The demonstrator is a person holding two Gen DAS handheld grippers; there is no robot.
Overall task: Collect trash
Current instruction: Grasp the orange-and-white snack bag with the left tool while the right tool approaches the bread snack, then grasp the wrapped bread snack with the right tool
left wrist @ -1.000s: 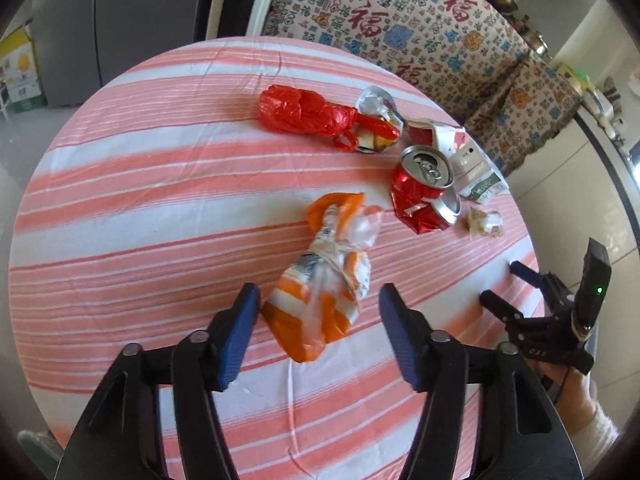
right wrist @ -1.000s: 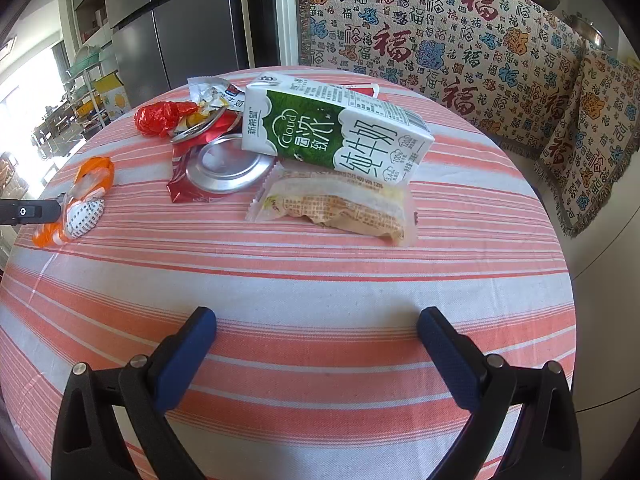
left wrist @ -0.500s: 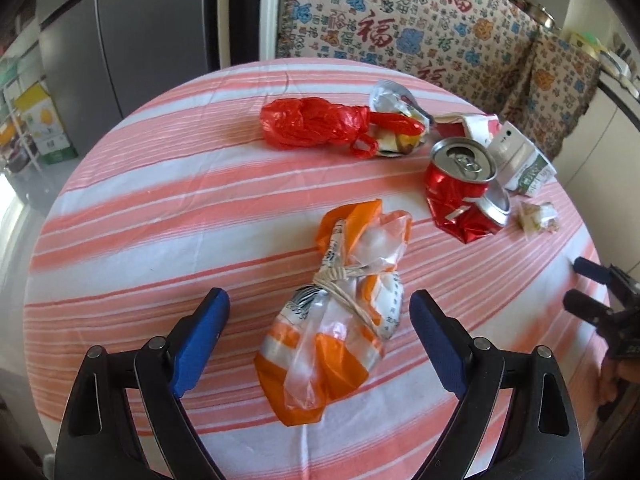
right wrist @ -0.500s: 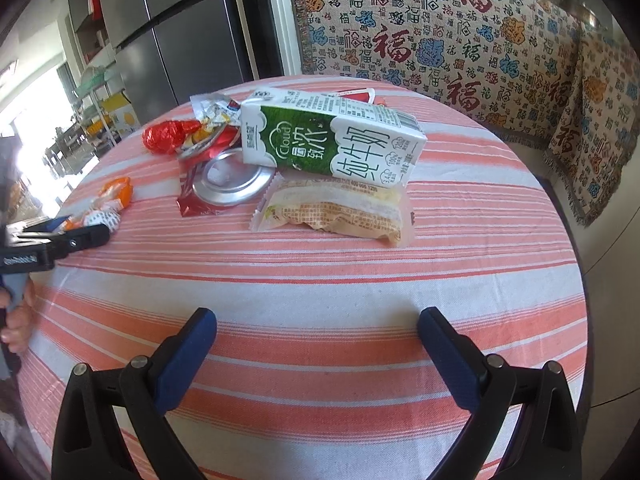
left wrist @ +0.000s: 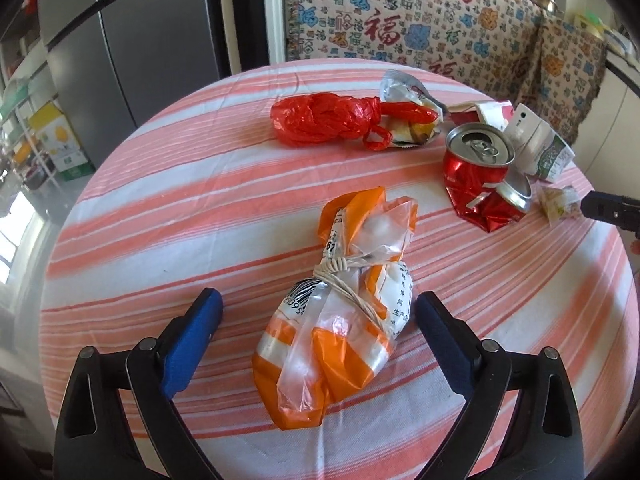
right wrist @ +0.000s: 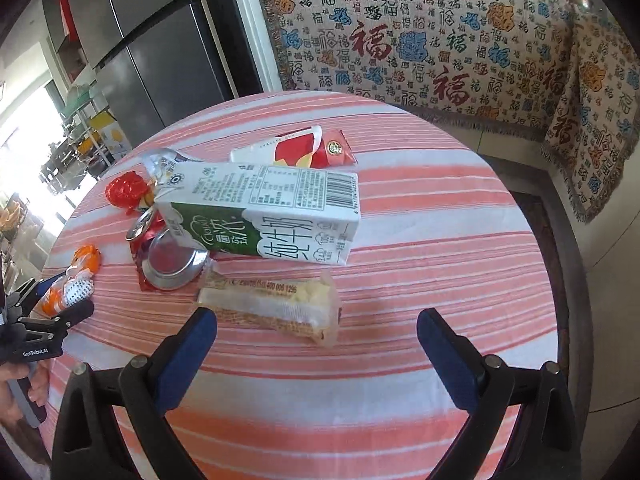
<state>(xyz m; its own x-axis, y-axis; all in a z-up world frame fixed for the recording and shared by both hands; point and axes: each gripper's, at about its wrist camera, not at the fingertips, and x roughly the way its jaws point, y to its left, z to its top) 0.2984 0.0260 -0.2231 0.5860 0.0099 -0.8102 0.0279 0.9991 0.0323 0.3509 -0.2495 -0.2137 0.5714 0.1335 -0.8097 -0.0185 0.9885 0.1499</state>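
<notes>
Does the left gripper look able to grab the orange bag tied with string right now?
Probably yes. The left gripper has just been opening, and its fingers straddle the orange bag without touching it; nothing blocks it.

Left tool (left wrist: 318, 312) spread wider around the orange bag (left wrist: 340, 308).

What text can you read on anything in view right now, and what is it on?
"Cloud": milk carton; large Chinese characters beside it, fine print too small.
"400 006 1296": clear snack wrapper.
"GenRobot.AI": left gripper body.
"福": patterned cloth.
"62", partly hidden: orange tied bag.
Red snack packet logo: unreadable.
</notes>
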